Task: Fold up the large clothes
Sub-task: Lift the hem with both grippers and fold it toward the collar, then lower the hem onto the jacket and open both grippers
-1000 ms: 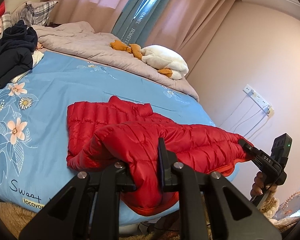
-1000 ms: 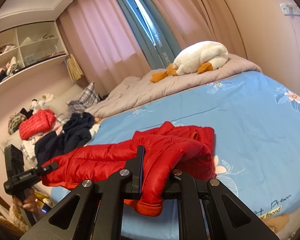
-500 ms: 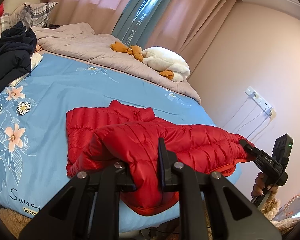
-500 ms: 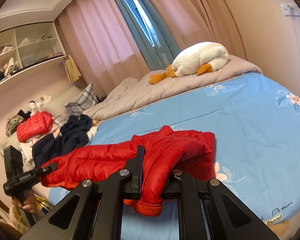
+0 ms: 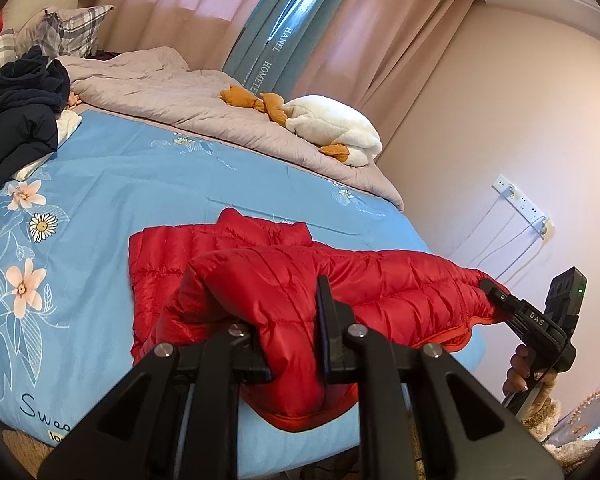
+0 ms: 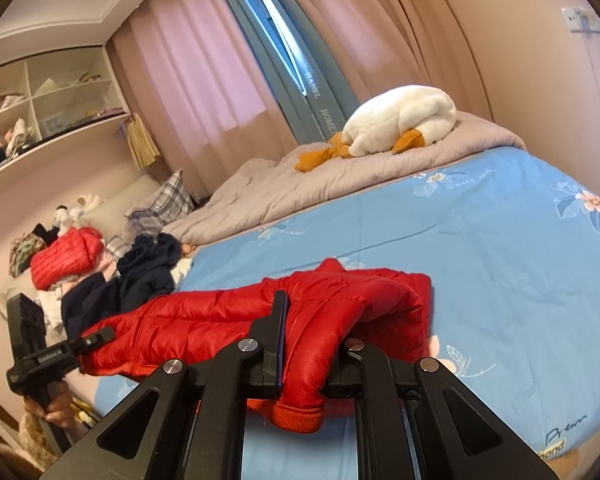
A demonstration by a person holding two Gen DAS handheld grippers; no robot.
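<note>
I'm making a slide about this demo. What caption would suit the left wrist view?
Both grippers pinch a red puffer jacket, holding it above the blue floral bed.

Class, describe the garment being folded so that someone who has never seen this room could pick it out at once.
Start at the bed with the blue floral cover. Near its front edge lies a bright red quilted puffer jacket, pinched at either end by the left gripper and right gripper. Unlike the dark navy clothes heap and the rolled red jacket beyond, it is spread out.

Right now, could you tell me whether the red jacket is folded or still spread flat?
Partly folded: the red jacket is doubled over itself on the blue bedsheet, its near edge clamped in both grippers' jaws.
</note>
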